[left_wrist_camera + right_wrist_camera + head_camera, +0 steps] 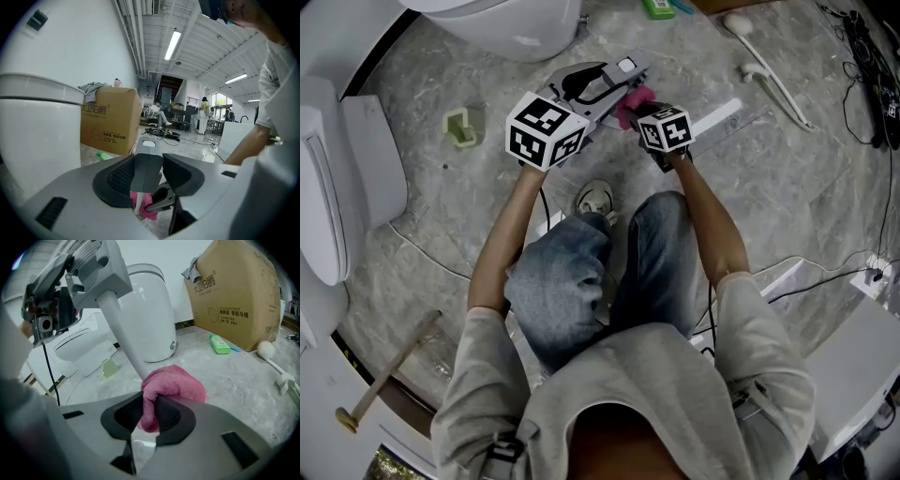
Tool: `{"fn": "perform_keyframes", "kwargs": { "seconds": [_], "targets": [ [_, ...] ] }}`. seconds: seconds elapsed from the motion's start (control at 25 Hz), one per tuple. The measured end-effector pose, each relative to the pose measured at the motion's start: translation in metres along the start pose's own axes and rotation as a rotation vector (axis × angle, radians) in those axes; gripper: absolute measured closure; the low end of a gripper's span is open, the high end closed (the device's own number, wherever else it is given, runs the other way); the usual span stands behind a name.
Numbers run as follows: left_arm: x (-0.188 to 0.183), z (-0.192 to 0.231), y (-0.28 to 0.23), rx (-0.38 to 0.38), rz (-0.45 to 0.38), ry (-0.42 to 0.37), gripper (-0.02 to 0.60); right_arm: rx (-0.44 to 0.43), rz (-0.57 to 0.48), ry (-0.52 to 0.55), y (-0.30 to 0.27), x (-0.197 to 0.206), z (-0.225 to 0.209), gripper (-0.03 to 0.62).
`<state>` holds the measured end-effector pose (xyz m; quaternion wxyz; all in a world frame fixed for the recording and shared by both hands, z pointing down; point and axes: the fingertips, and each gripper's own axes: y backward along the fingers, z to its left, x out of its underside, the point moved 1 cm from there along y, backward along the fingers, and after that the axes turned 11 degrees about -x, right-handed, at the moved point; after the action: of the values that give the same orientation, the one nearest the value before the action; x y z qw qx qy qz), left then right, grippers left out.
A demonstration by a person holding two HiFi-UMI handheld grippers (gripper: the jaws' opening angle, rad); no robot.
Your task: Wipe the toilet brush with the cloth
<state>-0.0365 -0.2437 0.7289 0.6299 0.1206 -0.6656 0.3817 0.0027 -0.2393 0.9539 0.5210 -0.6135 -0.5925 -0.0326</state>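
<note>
The toilet brush has a grey handle (148,164) and a white shaft (123,336). My left gripper (154,174) is shut on the grey handle and holds it up over the floor, in the head view at the centre top (609,82). A pink cloth (174,384) is wrapped round the shaft just below the handle. My right gripper (150,414) is shut on that cloth, pinching a fold between its pads. In the head view the cloth (630,101) shows between the two grippers, with the right gripper (641,112) just right of the left one. The brush end is hidden.
A white toilet (147,310) stands close ahead, another (328,187) at the left. A cardboard box (239,291), a green bottle (219,343), a second white brush (766,58), a green holder (465,127), a mallet (386,373) and cables (872,84) lie about the marble floor.
</note>
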Motion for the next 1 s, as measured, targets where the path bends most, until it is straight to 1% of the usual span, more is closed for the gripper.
{"fn": "perform_keyframes", "kwargs": {
  "seconds": [0.16,0.56,0.76,0.88,1.0],
  "targets": [
    [0.001,0.001,-0.001,0.003,0.004,0.011,0.377,0.014,0.005,0.033,0.006,-0.006,0.002,0.510],
    [0.003,0.001,-0.004,-0.012,0.027,0.009,0.377,0.011,-0.100,0.112,0.055,-0.025,0.031,0.510],
    [0.004,0.004,-0.004,-0.024,0.034,0.014,0.377,-0.010,-0.155,0.157,0.076,-0.044,0.052,0.510],
    [0.004,0.004,-0.004,-0.027,0.036,0.011,0.377,-0.026,-0.164,0.198,0.083,-0.053,0.065,0.510],
    [0.003,0.004,-0.005,-0.025,0.038,0.010,0.377,-0.038,-0.179,0.217,0.085,-0.064,0.075,0.510]
  ]
}}
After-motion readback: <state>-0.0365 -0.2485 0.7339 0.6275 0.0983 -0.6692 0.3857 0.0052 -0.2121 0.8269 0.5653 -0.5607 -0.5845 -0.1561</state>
